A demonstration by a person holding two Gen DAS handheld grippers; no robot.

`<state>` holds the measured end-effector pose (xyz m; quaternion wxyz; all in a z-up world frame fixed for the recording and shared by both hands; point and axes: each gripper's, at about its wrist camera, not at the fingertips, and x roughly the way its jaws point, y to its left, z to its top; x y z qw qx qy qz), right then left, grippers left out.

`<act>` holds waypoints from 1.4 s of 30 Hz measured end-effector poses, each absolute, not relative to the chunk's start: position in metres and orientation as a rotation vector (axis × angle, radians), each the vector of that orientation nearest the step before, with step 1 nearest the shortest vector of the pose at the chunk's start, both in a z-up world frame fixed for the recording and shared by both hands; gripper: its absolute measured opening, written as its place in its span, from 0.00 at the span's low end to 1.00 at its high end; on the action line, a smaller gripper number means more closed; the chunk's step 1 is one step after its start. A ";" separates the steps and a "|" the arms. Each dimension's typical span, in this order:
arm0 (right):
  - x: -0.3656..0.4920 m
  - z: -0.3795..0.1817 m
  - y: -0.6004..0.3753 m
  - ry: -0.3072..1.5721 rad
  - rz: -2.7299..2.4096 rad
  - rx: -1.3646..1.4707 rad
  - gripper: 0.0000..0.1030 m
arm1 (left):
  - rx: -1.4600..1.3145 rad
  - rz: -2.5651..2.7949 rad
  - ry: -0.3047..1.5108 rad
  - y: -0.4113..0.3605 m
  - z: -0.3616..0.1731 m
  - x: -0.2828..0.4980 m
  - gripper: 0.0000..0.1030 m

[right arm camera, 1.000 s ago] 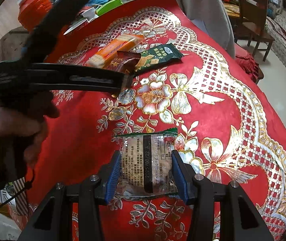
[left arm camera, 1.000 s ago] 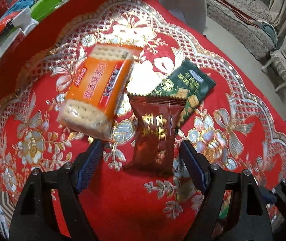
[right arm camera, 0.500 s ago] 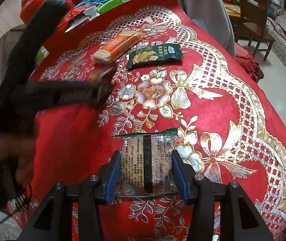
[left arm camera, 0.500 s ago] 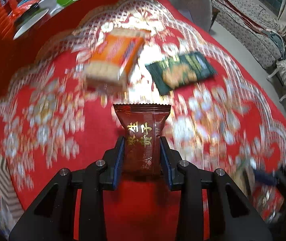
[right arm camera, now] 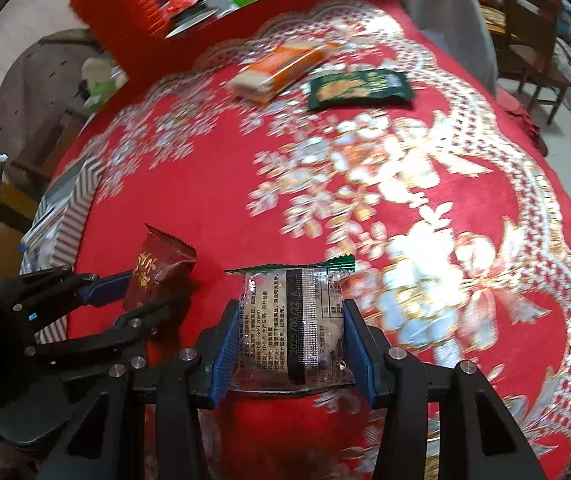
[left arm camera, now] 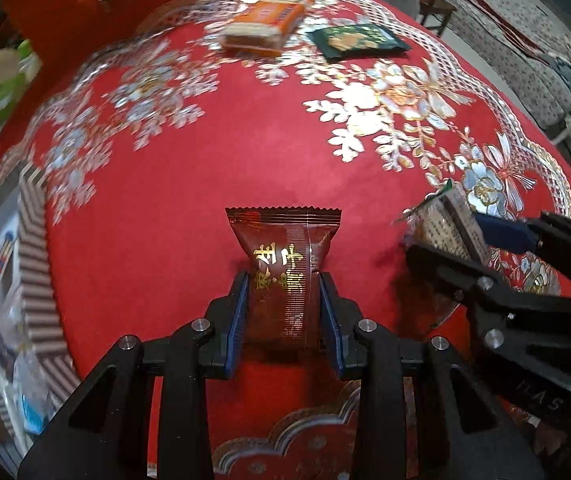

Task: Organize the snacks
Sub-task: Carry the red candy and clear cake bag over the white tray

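The left tool [left arm camera: 285, 312] is clenched on a dark red snack packet [left arm camera: 285, 268], held above the red tabletop [left arm camera: 205, 152]. Beside it, the right tool [right arm camera: 289, 344] grips a clear packet with a green top edge [right arm camera: 293, 320]. Well beyond them, an orange biscuit pack [right arm camera: 281, 70] and a green packet [right arm camera: 359, 88] lie near each other. A striped box [left arm camera: 33, 264] sits at the left edge.

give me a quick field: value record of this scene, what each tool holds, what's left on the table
left tool: shut on dark red snack packet
right tool: shut on clear snack packet with green top edge
on table: orange cracker pack; dark green snack packet beside it
surface: red tablecloth with floral pattern
left edge: striped box
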<state>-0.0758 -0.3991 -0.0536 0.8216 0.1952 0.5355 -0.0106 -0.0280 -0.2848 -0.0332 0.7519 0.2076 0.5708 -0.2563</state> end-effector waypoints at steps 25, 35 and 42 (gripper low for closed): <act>-0.057 -0.001 -0.312 1.046 -0.016 0.319 0.46 | 0.354 -0.504 1.106 -0.193 0.026 -0.015 0.32; -0.032 0.015 -0.242 1.023 0.039 0.271 0.46 | 0.286 -0.440 1.092 -0.122 0.031 0.006 0.32; -0.010 0.025 -0.185 1.009 0.108 0.236 0.46 | 0.225 -0.363 1.094 -0.061 0.028 0.021 0.31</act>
